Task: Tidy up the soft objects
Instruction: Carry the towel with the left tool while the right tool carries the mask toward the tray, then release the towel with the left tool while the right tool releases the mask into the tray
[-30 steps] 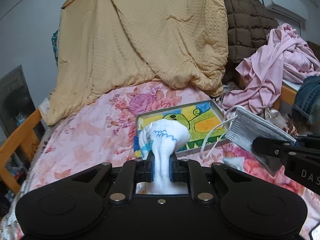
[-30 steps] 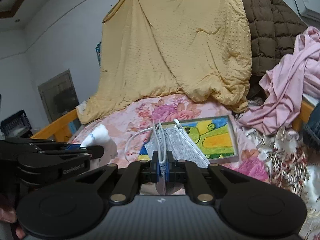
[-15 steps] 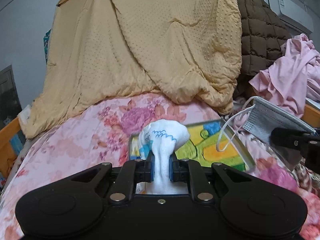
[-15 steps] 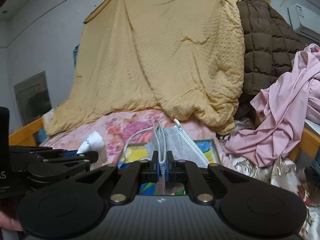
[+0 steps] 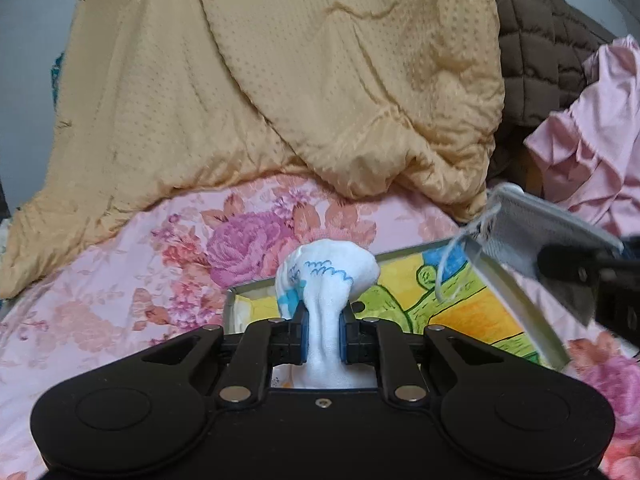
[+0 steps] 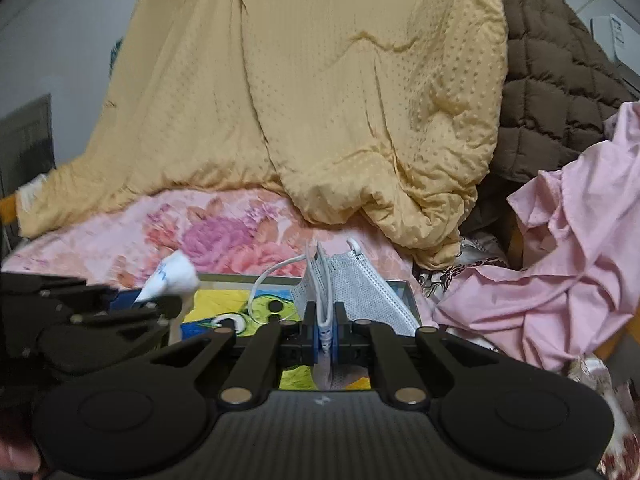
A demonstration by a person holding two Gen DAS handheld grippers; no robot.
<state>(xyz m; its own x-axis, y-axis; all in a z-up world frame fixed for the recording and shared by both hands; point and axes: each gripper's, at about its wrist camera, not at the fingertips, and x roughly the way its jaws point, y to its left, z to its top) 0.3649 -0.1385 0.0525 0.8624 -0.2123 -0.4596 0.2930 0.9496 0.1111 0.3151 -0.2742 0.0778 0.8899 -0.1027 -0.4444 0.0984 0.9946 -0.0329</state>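
Observation:
My left gripper (image 5: 323, 334) is shut on a white sock with blue marks (image 5: 330, 276) and holds it over the near edge of a metal tray with a yellow and green cartoon picture (image 5: 452, 308). My right gripper (image 6: 326, 330) is shut on a folded grey face mask (image 6: 356, 288) with white ear loops, held above the same tray (image 6: 224, 304). The mask also shows in the left wrist view (image 5: 532, 228) at the right. The sock shows in the right wrist view (image 6: 172, 276) at the left.
The tray lies on a pink floral bedspread (image 5: 120, 280). A large tan quilt (image 5: 280, 80) hangs behind it. A brown padded coat (image 6: 552, 92) and a pile of pink clothes (image 6: 560, 272) lie to the right.
Both grippers have moved forward toward the tray and the quilt with the sock and mask still held. The tray now lies right under both.

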